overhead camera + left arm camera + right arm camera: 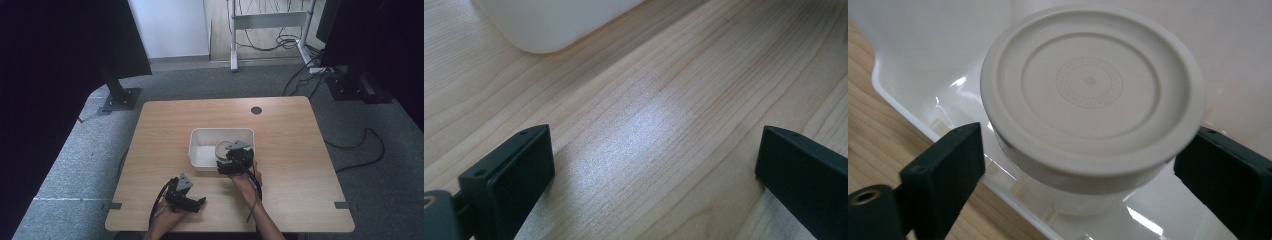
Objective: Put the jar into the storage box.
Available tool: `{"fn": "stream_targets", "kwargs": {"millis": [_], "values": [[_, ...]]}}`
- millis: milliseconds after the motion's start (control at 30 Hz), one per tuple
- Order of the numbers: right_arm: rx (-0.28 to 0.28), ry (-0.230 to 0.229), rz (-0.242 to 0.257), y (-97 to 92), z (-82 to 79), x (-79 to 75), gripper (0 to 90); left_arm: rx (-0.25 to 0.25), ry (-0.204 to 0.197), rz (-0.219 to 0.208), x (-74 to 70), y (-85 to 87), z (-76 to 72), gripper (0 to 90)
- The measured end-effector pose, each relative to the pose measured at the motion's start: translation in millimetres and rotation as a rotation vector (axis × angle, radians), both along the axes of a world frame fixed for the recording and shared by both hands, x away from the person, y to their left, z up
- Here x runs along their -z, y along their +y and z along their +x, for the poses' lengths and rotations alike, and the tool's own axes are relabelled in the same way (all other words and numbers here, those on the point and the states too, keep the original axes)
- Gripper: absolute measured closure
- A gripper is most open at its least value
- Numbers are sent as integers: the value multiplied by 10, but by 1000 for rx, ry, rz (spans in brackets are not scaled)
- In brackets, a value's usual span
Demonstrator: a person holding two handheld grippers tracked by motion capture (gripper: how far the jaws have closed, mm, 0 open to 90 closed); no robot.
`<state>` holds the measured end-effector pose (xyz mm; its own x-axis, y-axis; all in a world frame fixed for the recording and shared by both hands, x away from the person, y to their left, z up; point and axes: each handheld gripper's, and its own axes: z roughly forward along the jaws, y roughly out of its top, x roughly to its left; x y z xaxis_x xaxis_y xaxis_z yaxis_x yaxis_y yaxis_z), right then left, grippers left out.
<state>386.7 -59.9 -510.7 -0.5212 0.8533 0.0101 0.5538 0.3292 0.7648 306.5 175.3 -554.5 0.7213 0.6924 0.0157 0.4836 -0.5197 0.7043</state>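
Table (pixel 280 200) carrying white bin (pixel 200 145); lidded tub (pixel 1093 95) sitting inside bin, right side. I am straddling tub with right claw (pixel 1083 165), jaws wide, not yet gripping. Left claw (pixel 654 165) idling wide over bare wood, clear of work.

We find the high view dim, its left and right margins nearly black, the table (pixel 280 200) evenly lit from above. In the left gripper view a pale sheen crosses the wood grain; focus is sharp. In the right gripper view small glare streaks mark the tub (pixel 1148 220) floor; the lid (pixel 1090 85) is crisp.
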Motion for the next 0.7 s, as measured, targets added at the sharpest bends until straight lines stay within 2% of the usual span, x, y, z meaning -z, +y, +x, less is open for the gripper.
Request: {"fn": "stream_targets", "kwargs": {"millis": [400, 700], "values": [[-3, 8, 23, -99, -60, -15, 44, 0, 0, 0, 0, 0, 0, 21], [-45, -16, 26, -125, -135, -44, 41, 0, -1, 1, 0, 0, 1, 21]]}}
